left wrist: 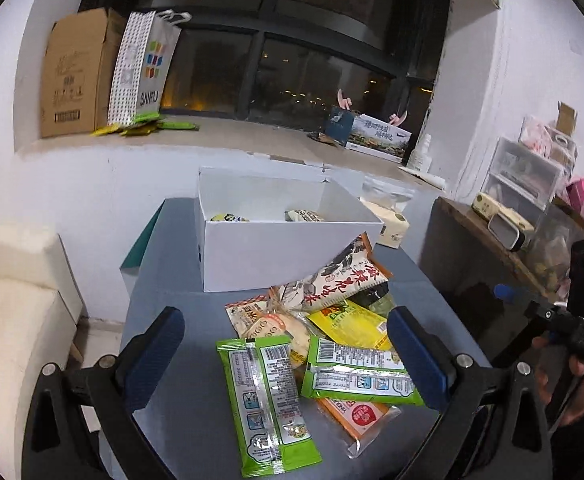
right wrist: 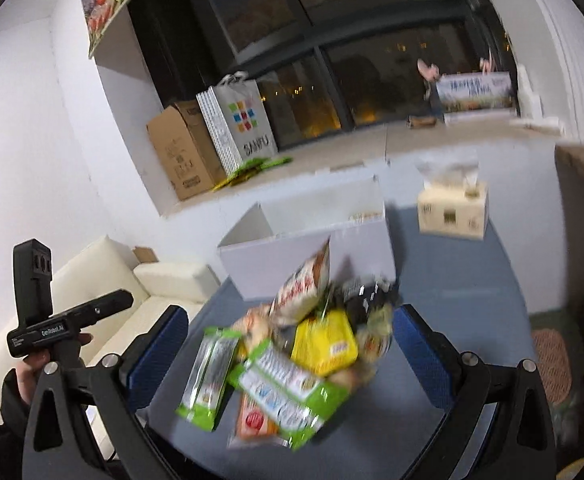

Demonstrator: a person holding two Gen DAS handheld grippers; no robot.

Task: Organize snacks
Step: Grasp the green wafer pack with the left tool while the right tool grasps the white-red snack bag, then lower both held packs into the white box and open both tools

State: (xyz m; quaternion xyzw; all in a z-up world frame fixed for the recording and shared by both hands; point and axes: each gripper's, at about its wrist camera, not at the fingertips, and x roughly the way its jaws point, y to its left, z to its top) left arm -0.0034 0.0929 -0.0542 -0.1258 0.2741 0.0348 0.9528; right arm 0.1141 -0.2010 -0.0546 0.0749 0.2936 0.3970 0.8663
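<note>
A pile of snack packets lies on the blue-grey table [left wrist: 196, 420]: two green packets [left wrist: 266, 404] [left wrist: 358, 372], a yellow one [left wrist: 350, 326], an orange one [left wrist: 362, 416] and a white-and-red bag [left wrist: 332, 276] leaning on the white box [left wrist: 276, 248]. The box is open and holds two packets [left wrist: 304, 215]. My left gripper [left wrist: 286, 360] is open above the pile, empty. My right gripper [right wrist: 290, 354] is open over the same pile [right wrist: 324, 346], empty; that view is blurred. The white box also shows in the right wrist view [right wrist: 308, 256].
A tissue box [left wrist: 390, 226] [right wrist: 452, 212] stands behind and to the right of the white box. A cream sofa [left wrist: 8, 300] is at the left. The windowsill holds a cardboard box [left wrist: 76, 76] and a paper bag [left wrist: 144, 68]. A shelf with drawers [left wrist: 524, 176] is at the right.
</note>
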